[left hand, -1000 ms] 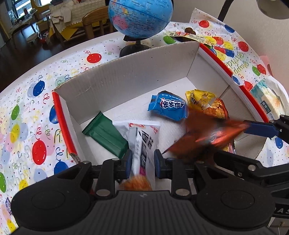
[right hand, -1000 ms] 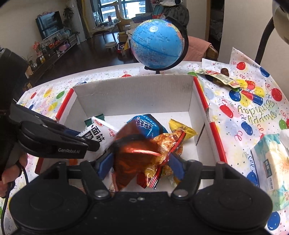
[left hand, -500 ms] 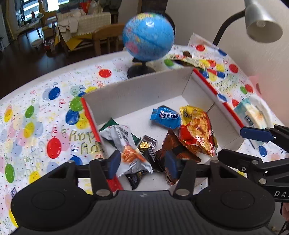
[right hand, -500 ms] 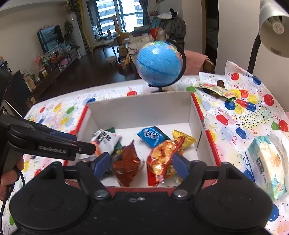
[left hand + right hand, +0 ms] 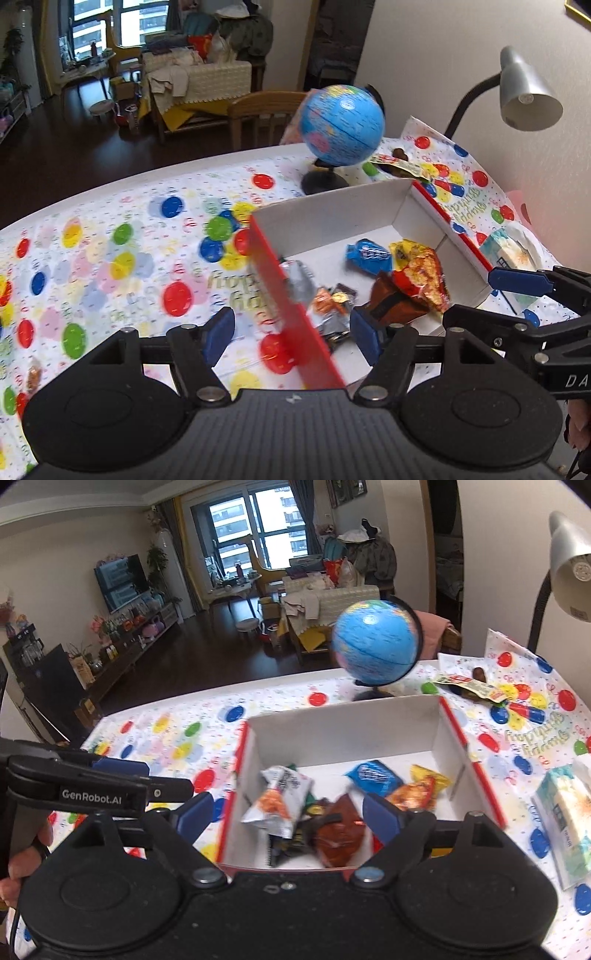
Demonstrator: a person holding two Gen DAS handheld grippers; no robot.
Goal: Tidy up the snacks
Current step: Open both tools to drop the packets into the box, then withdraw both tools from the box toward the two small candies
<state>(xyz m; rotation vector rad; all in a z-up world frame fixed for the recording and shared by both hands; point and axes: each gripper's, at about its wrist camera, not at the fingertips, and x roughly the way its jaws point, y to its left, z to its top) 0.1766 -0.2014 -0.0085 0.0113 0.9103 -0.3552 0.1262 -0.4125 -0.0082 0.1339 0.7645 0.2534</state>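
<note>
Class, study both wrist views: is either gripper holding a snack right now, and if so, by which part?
Nothing is held. The left gripper and right gripper both have open, empty jaws; the snacks lie loose in the box.

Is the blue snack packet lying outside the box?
No, the blue snack packet lies inside the white box, near its far wall.

Each tool is built of matte black plastic with blue finger pads [image 5: 364, 329] and silver screws [image 5: 202, 875]. "GenRobot.AI" is printed in white on the left tool [image 5: 147, 782]. Bare fingers [image 5: 16, 864] are seen.
</note>
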